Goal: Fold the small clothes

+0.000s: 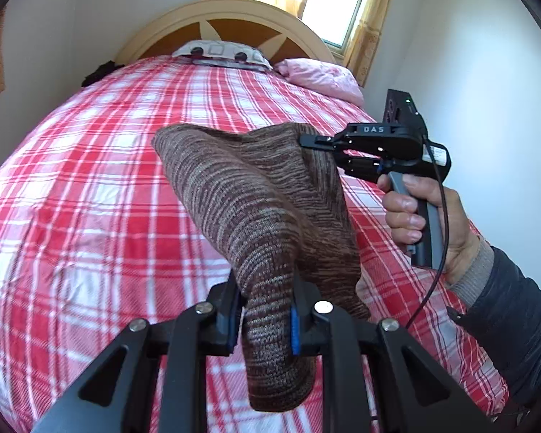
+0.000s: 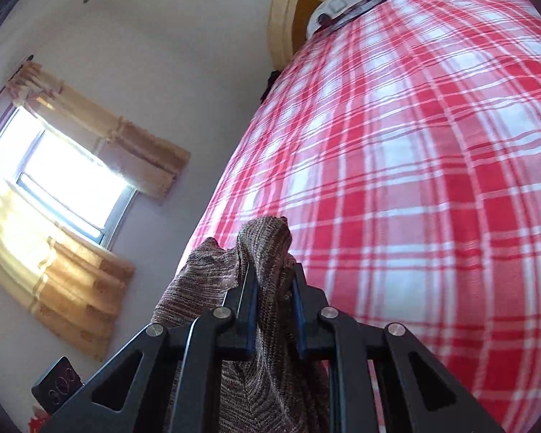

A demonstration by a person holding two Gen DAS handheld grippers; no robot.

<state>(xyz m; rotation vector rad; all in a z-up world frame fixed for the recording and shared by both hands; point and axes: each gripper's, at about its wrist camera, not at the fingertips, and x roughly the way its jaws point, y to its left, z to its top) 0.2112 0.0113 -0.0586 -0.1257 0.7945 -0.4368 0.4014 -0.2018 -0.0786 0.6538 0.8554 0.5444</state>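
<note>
A small brown striped knit garment (image 1: 256, 213) hangs in the air above the bed, held between both grippers. My left gripper (image 1: 265, 310) is shut on its near end, with a flap drooping below the fingers. My right gripper (image 1: 321, 142) is shut on its far right corner, held by a hand in the left wrist view. In the right wrist view the right gripper (image 2: 273, 288) pinches a bunched edge of the garment (image 2: 267, 252), and the rest hangs below and to the left.
A bed with a red and white plaid cover (image 1: 108, 187) lies under the garment. Patterned pillow (image 1: 220, 50), pink pillow (image 1: 321, 75) and a rounded headboard (image 1: 227, 14) are at the far end. A curtained window (image 2: 65, 176) is on the wall.
</note>
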